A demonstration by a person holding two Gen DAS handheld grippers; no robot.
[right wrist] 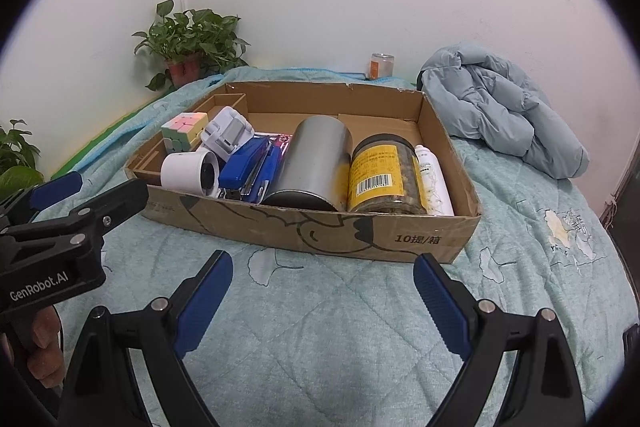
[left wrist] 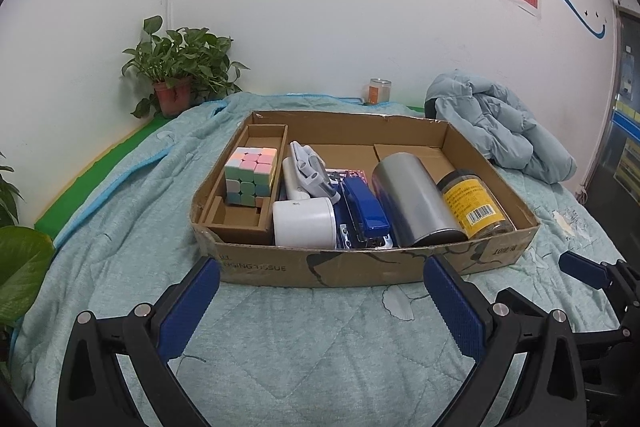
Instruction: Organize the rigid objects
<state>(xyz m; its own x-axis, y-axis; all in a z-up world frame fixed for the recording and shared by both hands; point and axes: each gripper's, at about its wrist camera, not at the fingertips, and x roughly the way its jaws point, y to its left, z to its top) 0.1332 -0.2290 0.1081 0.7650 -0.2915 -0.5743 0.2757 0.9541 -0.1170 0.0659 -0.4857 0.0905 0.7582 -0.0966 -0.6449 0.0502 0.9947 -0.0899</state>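
Nearest to us, the left gripper [left wrist: 320,291] and the right gripper [right wrist: 322,287] each hover over the quilt [right wrist: 320,327] of the bed, jaws spread wide apart and holding nothing, touching nothing. Both point downward toward the near wall of the cardboard box [right wrist: 320,231]. In the right wrist view we see the left gripper at the left edge, with a hand [right wrist: 44,351] wrapped around its handle.

The box rests on the quilt just beyond the jaws. We read its contents from left to right: a pastel puzzle cube [left wrist: 251,175] standing in a narrow cardboard insert [left wrist: 240,227]; a white cylinder [left wrist: 304,223] lying on its side; a white folding stand [right wrist: 228,133] behind it; a blue stapler [left wrist: 366,207]; a metal can [right wrist: 312,163] on its side; a jar [right wrist: 382,175] with a yellow label, touching the can; and a white bottle [right wrist: 434,179] against the right wall.

Farther back, a pale blue jacket [right wrist: 500,107] lies crumpled on the bed. Against the wall stand a potted plant [right wrist: 188,43] and a small can [right wrist: 382,65].
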